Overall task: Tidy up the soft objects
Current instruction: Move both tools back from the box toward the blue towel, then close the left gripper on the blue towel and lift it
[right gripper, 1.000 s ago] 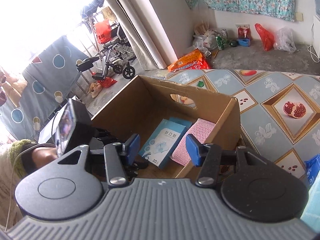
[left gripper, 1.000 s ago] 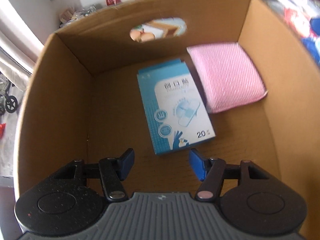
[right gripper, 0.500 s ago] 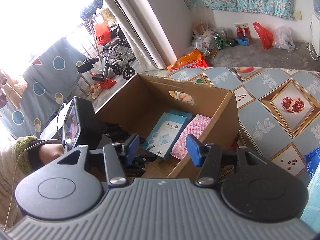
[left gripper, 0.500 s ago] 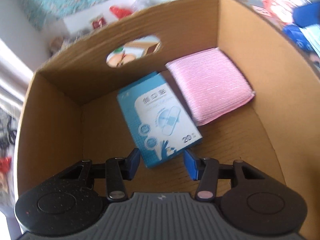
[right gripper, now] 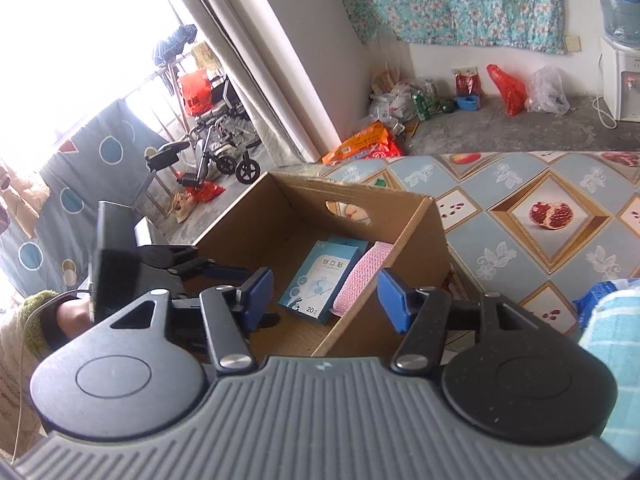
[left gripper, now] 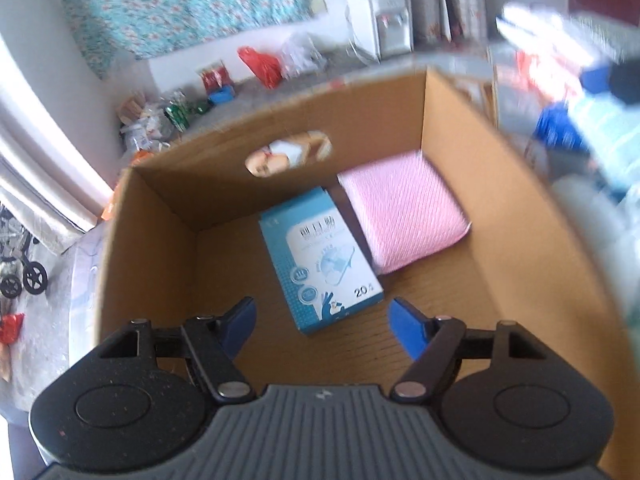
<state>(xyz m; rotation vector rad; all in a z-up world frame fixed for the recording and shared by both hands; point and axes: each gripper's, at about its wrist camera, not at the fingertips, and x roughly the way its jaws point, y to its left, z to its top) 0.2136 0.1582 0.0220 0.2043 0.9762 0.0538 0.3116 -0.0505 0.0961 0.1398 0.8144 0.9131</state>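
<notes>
A cardboard box (left gripper: 148, 248) stands on the patterned table. Inside lie a blue plaster packet (left gripper: 320, 256) and a pink cloth pad (left gripper: 404, 220) in the far right corner. My left gripper (left gripper: 322, 326) is open and empty, above the box's near side. My right gripper (right gripper: 324, 300) is open and empty, above the box's right wall (right gripper: 380, 308). The right wrist view also shows the box, the packet (right gripper: 320, 284), the pad (right gripper: 360, 280) and the left gripper (right gripper: 176, 264) at the box's left rim.
The tablecloth (right gripper: 540, 216) has pomegranate tiles. A light blue checked cloth (right gripper: 616, 340) and a blue item (right gripper: 592, 296) lie right of the box. A wheelchair (right gripper: 220, 140), bags and a water dispenser (right gripper: 620, 76) stand on the floor beyond.
My left gripper has pulled back and up out of the box, and its fingers have spread wider. The packet and pad have stayed in place. The right gripper has barely moved.
</notes>
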